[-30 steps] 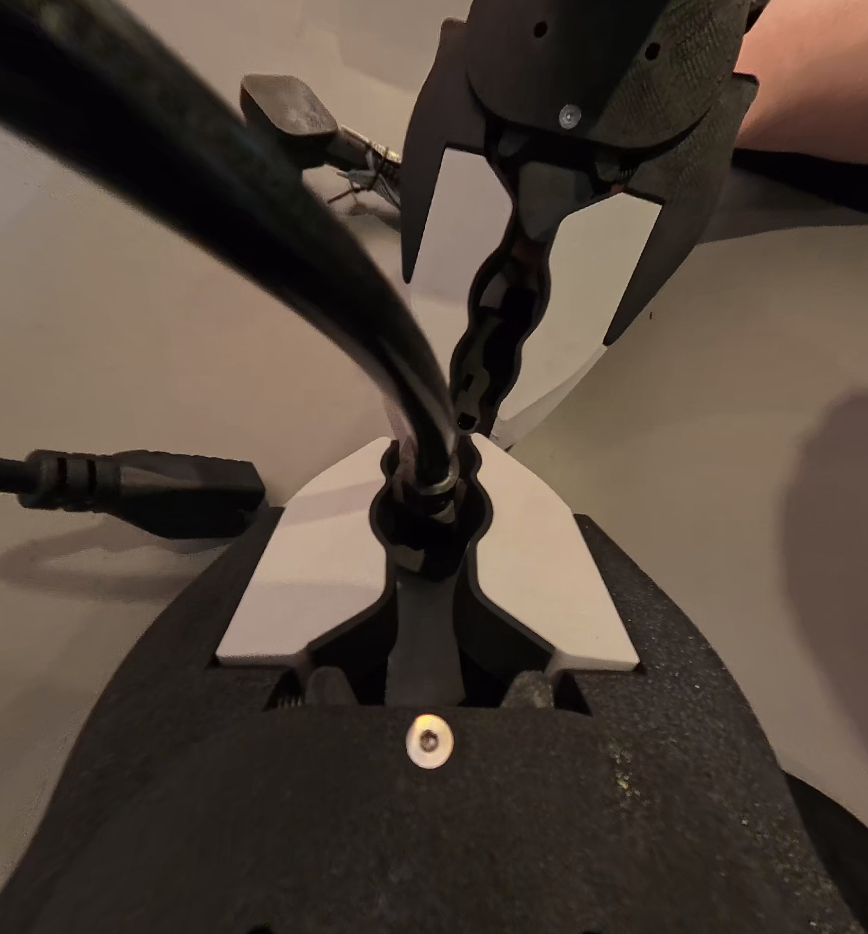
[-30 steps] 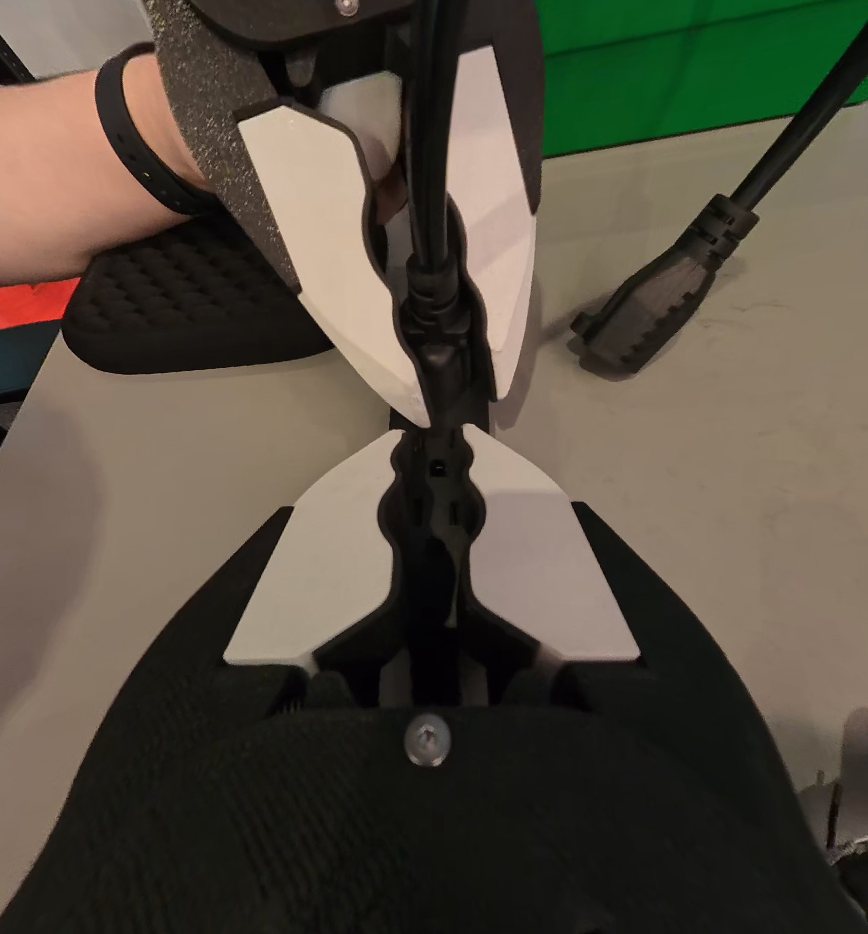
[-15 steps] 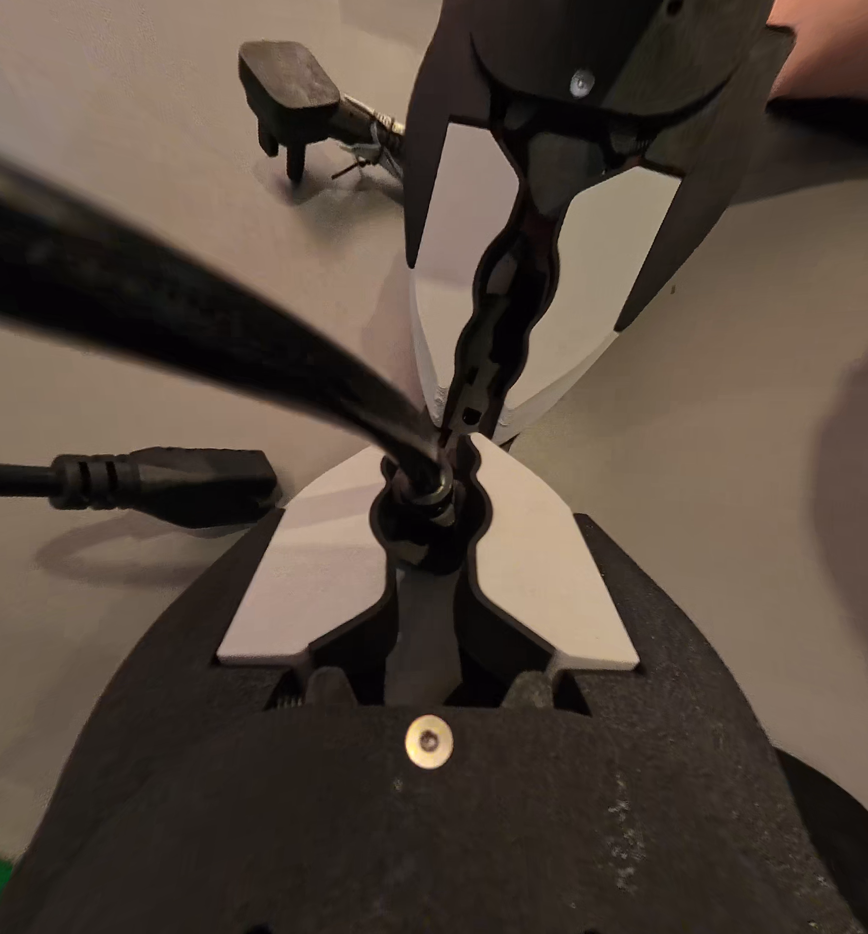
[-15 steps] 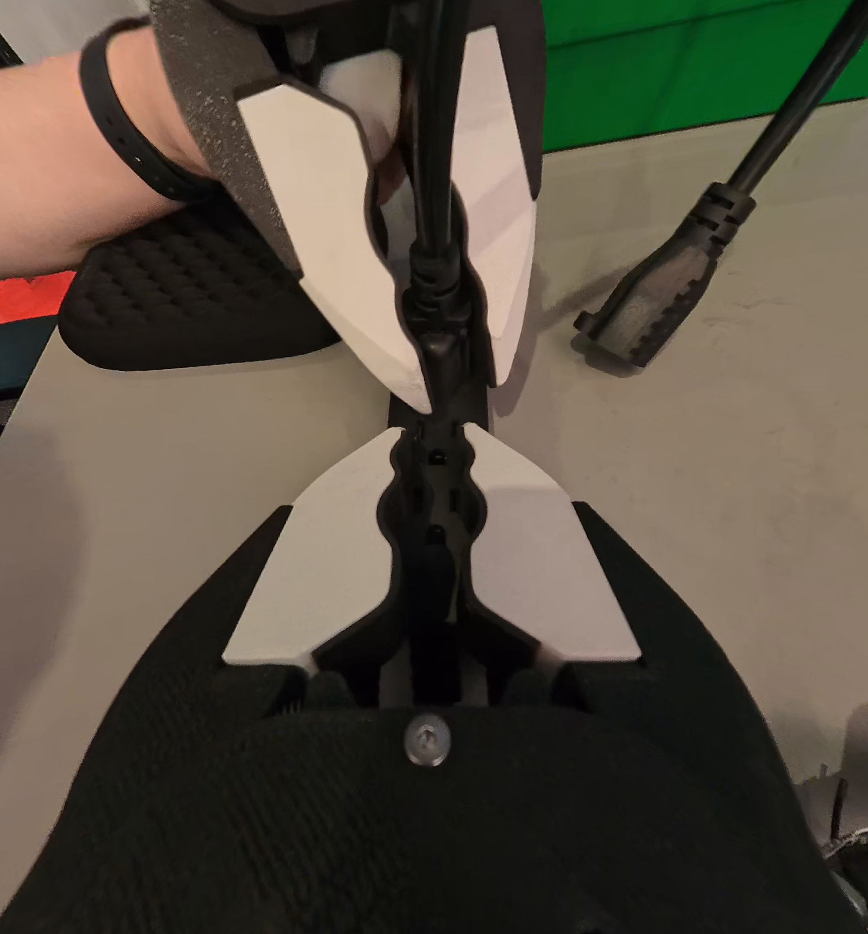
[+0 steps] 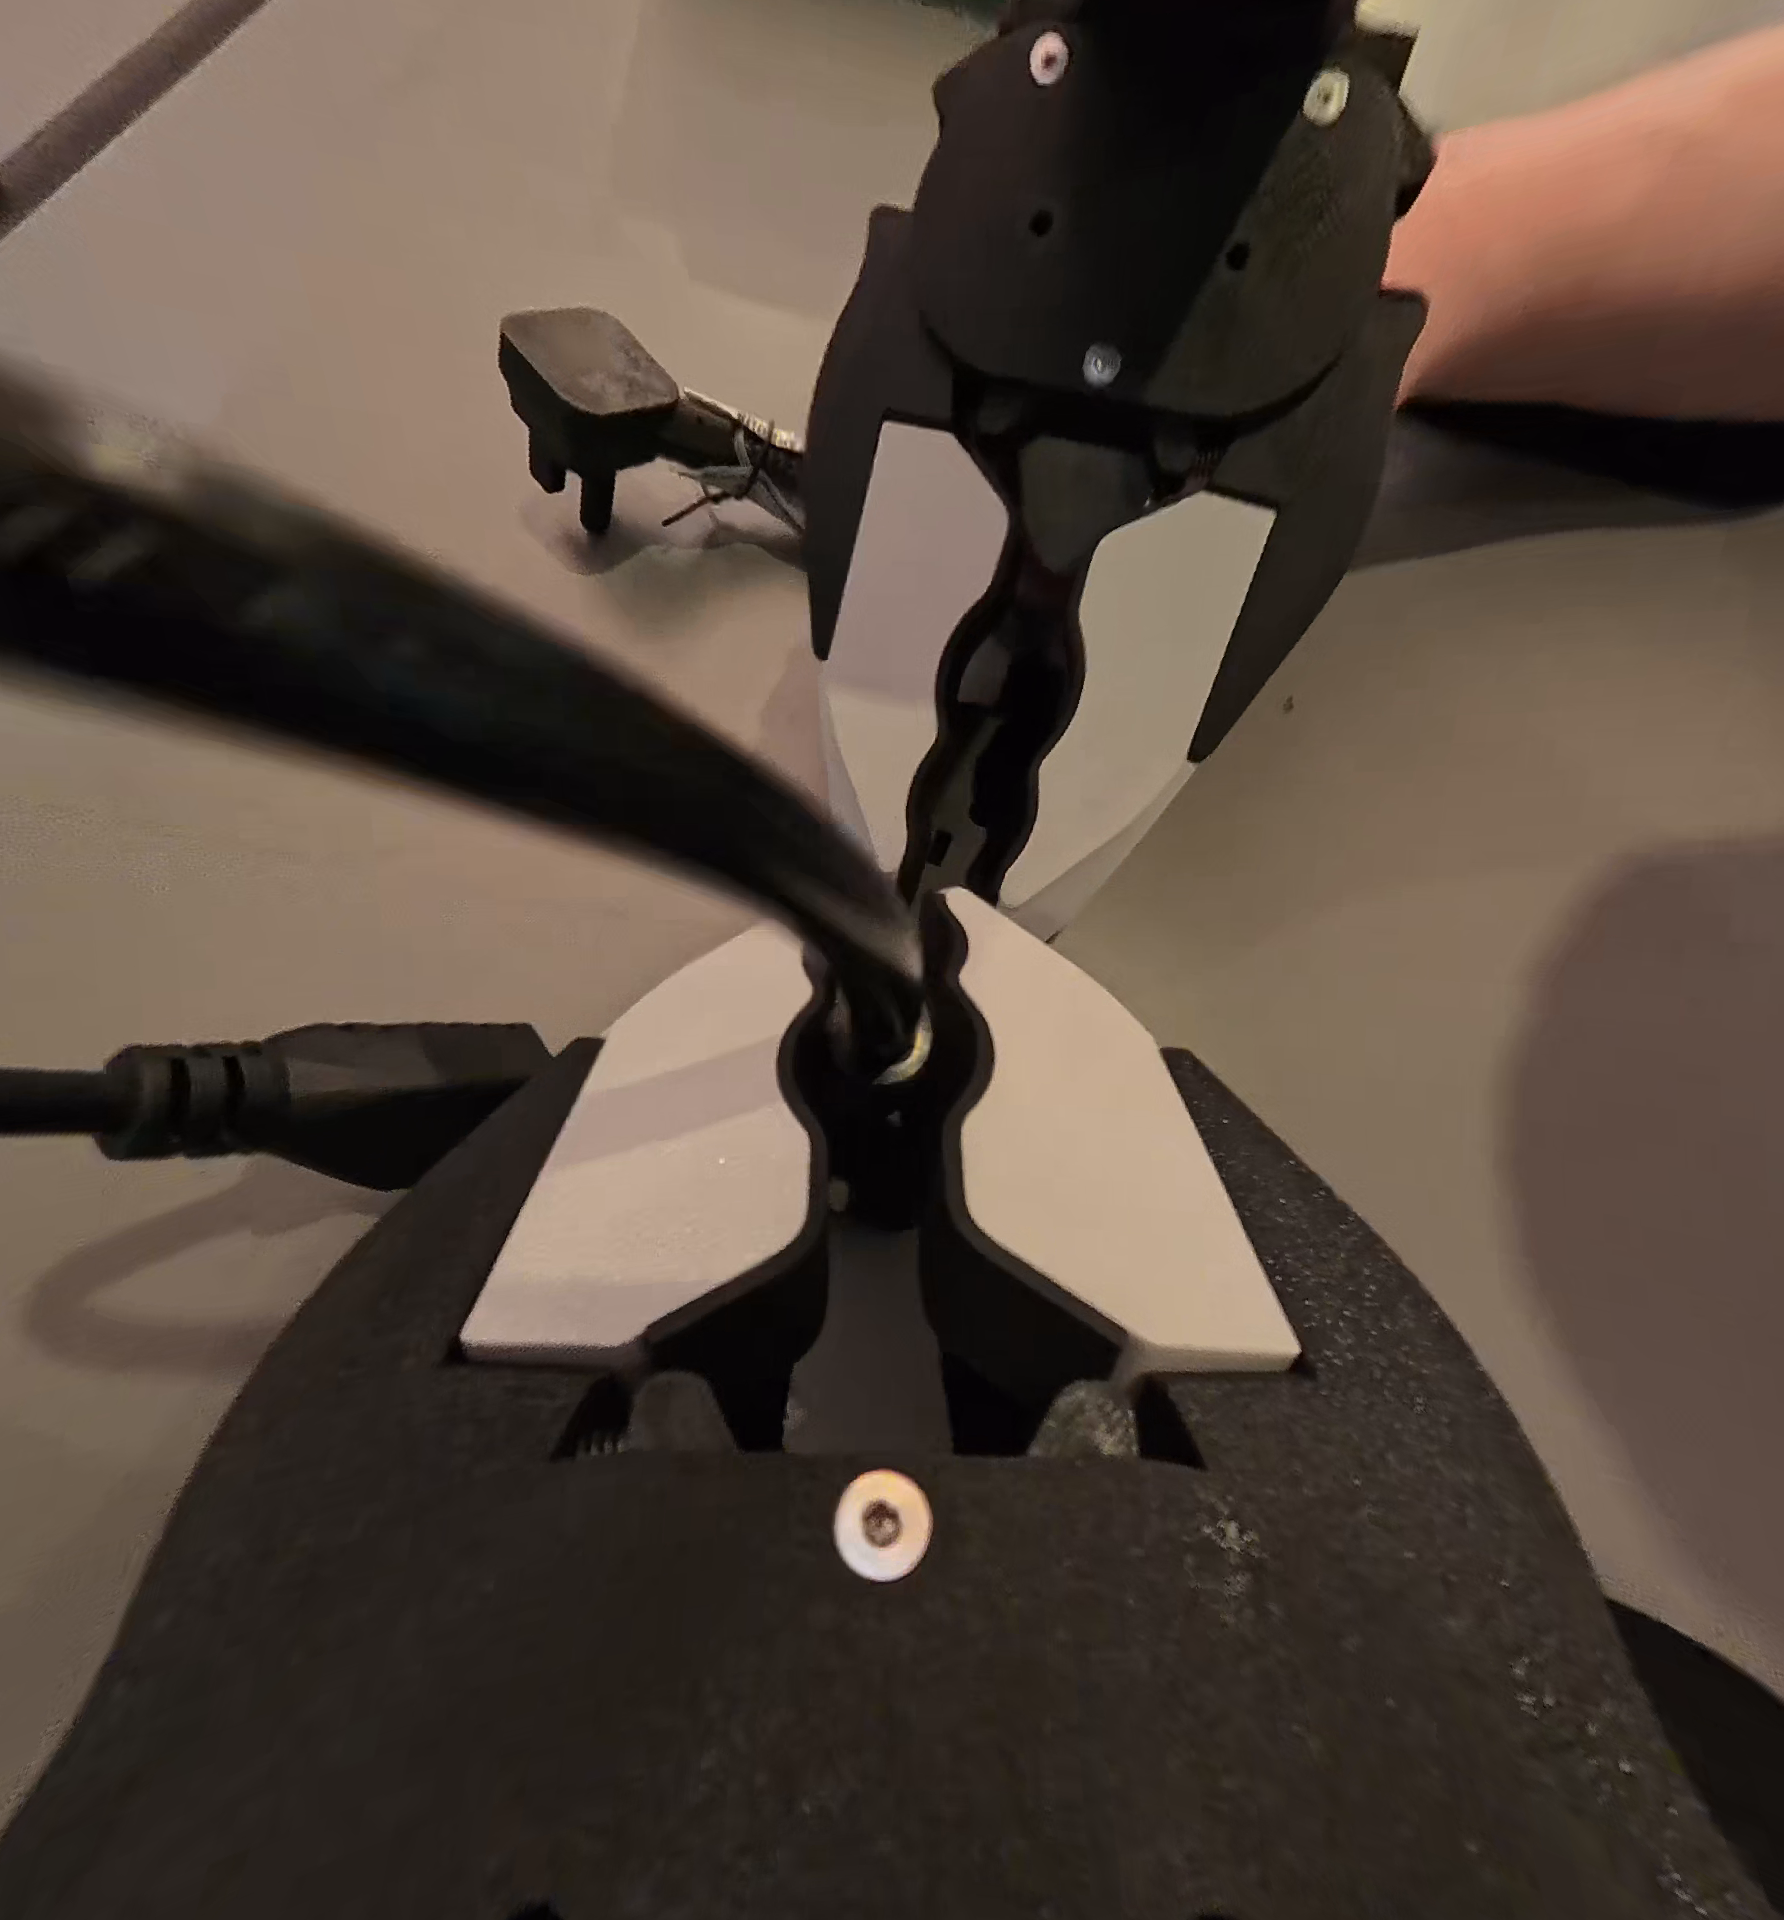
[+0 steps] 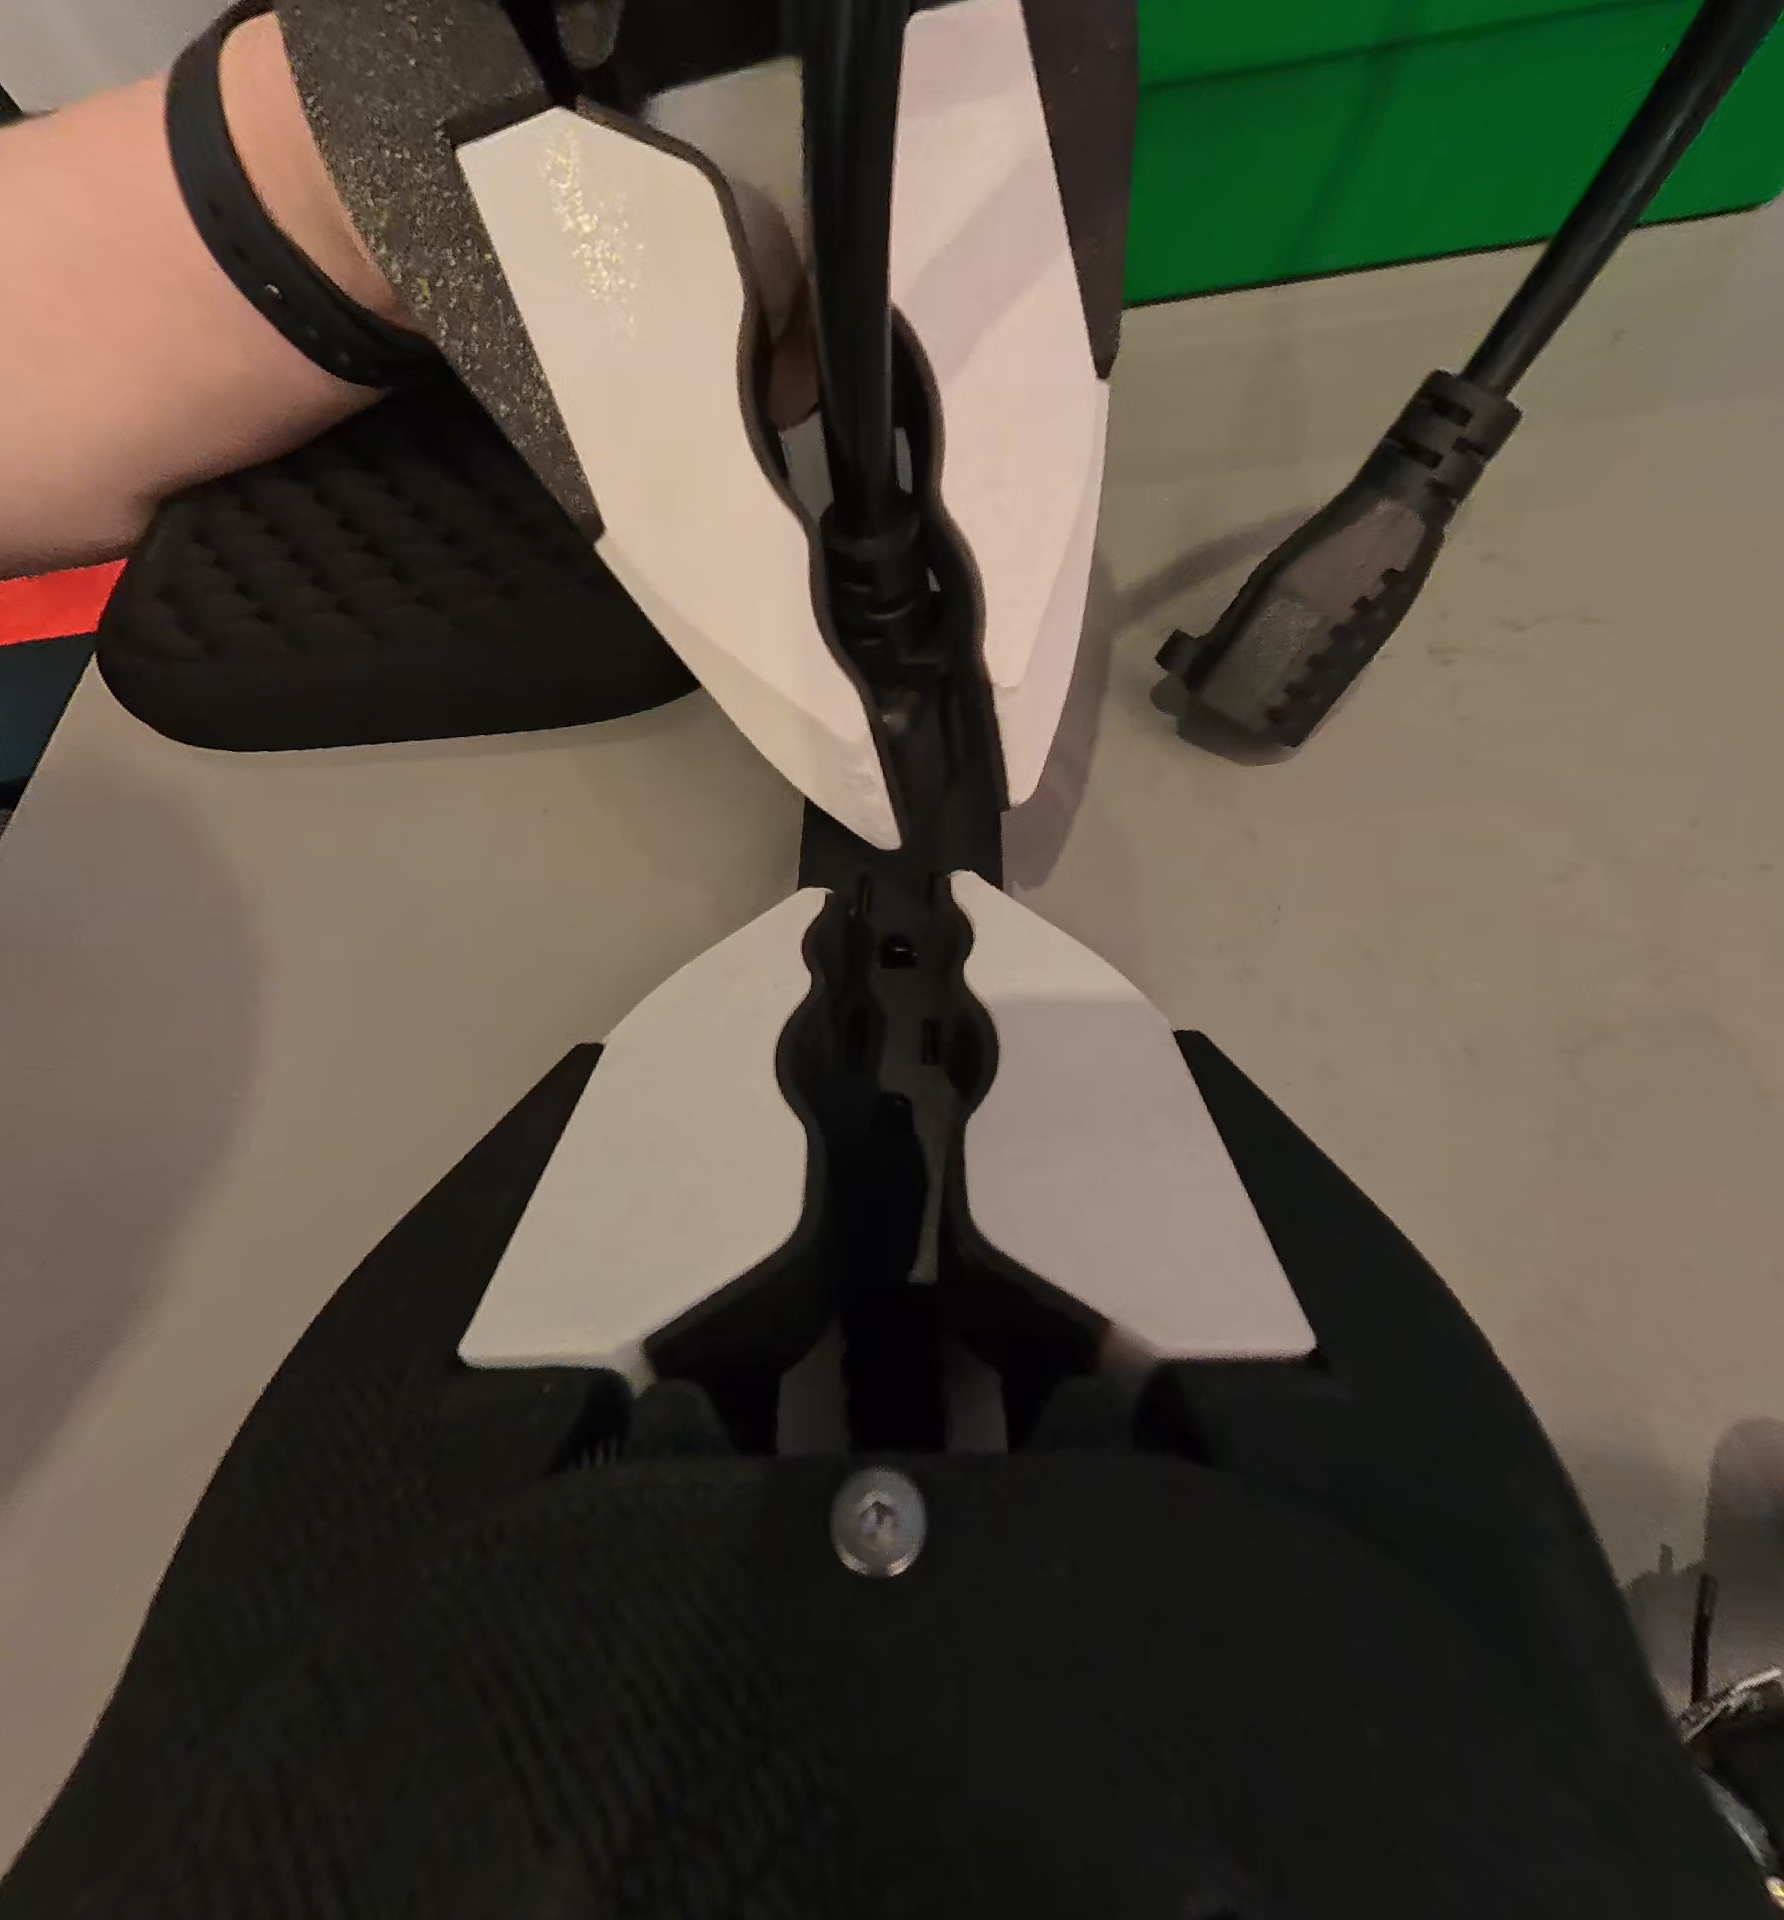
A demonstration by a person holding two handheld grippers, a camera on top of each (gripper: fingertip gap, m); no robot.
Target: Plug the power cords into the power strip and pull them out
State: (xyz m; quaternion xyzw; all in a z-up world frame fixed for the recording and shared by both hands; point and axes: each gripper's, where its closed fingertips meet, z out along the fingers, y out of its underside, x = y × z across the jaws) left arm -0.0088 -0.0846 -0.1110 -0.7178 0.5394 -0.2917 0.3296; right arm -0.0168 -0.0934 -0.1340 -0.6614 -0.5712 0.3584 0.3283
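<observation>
My left gripper [image 5: 935, 920] is shut on the plug end of a thick black power cord [image 5: 452, 665], which arcs off to the upper left. My right gripper [image 6: 893, 904] is shut on a narrow black power strip [image 6: 898, 997] with slots on its top face. The two grippers meet tip to tip above the grey table. In the right wrist view the left gripper [image 6: 945, 805] comes in from above, and the plug [image 6: 883, 592] it holds meets the strip's end. The prongs are hidden. In the left wrist view the right gripper [image 5: 961, 831] faces me.
A loose black cord connector [image 6: 1324, 613] lies on the grey table [image 6: 1439, 1039] and also shows in the left wrist view [image 5: 348, 1091]. A black three-pin plug [image 5: 587, 374] lies behind. A black padded rest [image 6: 368, 613] sits under a person's arm [image 6: 57, 343]. A green box [image 6: 1439, 135] stands at the back. Both grippers' tips are close together, under 4 cm apart.
The cord held by my left gripper has swung down and to the left. The left wrist view has tilted, showing more table. Both grippers stay shut and tip to tip.
</observation>
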